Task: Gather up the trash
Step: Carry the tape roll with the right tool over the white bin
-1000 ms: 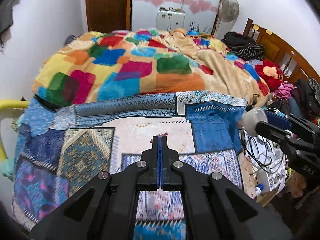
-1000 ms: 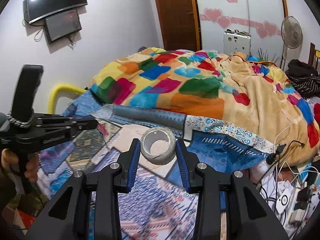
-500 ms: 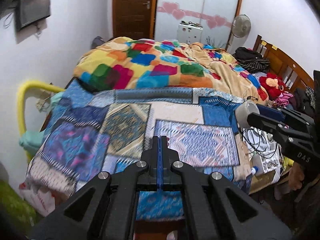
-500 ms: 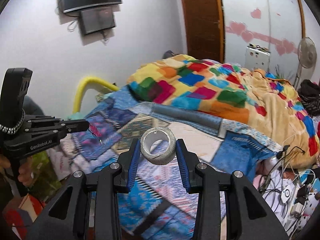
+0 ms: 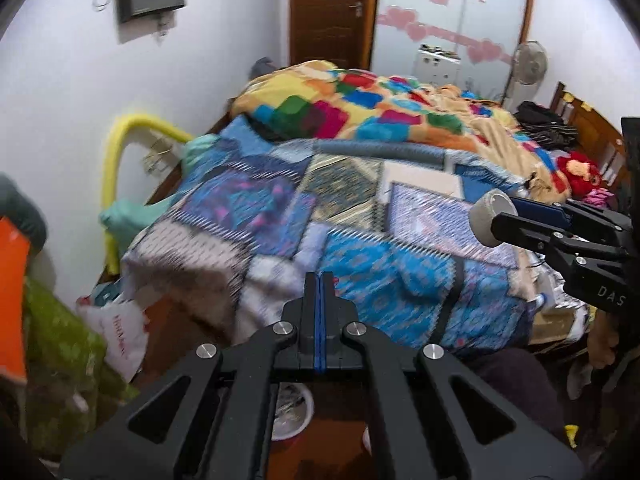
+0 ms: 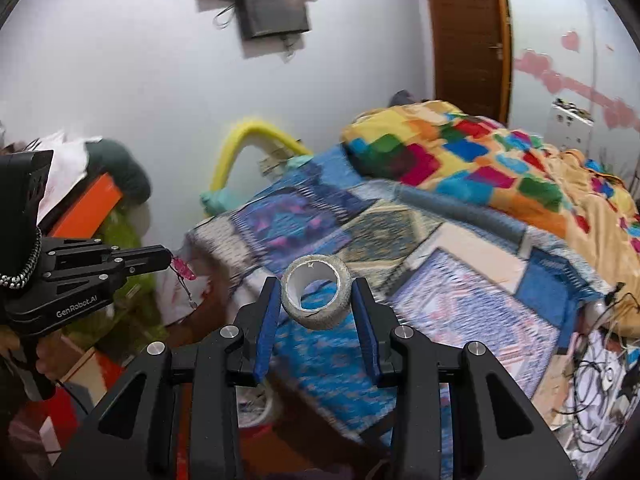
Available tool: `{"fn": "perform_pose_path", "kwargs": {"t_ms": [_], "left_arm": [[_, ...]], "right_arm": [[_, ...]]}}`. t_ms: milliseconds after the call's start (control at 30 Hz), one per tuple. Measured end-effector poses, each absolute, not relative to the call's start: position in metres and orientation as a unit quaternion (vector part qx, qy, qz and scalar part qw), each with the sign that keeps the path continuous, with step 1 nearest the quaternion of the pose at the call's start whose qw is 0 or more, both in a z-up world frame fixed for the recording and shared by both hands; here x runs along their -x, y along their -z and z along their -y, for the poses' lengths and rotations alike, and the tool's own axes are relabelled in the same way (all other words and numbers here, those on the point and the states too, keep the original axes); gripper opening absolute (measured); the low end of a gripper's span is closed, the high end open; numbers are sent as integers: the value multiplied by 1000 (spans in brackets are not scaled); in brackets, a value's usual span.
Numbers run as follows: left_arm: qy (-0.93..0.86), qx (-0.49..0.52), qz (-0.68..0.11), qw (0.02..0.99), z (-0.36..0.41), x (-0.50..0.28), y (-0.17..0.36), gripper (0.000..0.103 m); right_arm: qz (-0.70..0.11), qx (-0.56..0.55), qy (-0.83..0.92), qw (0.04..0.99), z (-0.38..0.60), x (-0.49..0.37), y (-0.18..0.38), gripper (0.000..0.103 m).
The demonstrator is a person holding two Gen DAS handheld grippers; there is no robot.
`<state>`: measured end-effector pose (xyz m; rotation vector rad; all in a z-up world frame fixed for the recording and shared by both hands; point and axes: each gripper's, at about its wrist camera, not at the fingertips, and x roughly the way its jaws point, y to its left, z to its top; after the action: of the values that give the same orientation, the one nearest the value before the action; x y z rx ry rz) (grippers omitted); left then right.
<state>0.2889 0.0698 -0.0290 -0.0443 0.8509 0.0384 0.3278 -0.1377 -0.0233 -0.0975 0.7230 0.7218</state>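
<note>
My right gripper (image 6: 316,300) is shut on a grey empty tape roll (image 6: 316,298) and holds it in the air above the foot of the bed; the roll also shows in the left wrist view (image 5: 486,218). My left gripper (image 5: 319,280) is shut on a small pink wrapper, seen at its tips in the right wrist view (image 6: 182,270), hanging off the bed's left corner. A round bin with a red rim (image 5: 290,412) holding crumpled trash sits on the floor below both grippers.
The bed carries a blue patterned sheet (image 5: 360,240) and a colourful blanket (image 5: 360,112). A yellow rail (image 5: 120,152), a white plastic bag (image 5: 120,332) and green cloth (image 5: 56,344) lie left. Cables and clutter (image 6: 592,380) lie right of the bed.
Both grippers have pulled back from over the bed toward its foot and swung left, still holding their items. The floor and bin have come into view.
</note>
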Motion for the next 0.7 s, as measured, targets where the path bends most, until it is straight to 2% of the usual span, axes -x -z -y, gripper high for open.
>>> {"fn": "perform_pose_path", "kwargs": {"t_ms": [267,700], "left_arm": [[-65,37,-431,899,-112,-231,66,0],[-100,65,-495,861,-154,-189,168,0]], "right_arm": [[-372,75,-392,838,71,-287,57,33],[-468,142,-428,760,-17,-243,148,33]]}}
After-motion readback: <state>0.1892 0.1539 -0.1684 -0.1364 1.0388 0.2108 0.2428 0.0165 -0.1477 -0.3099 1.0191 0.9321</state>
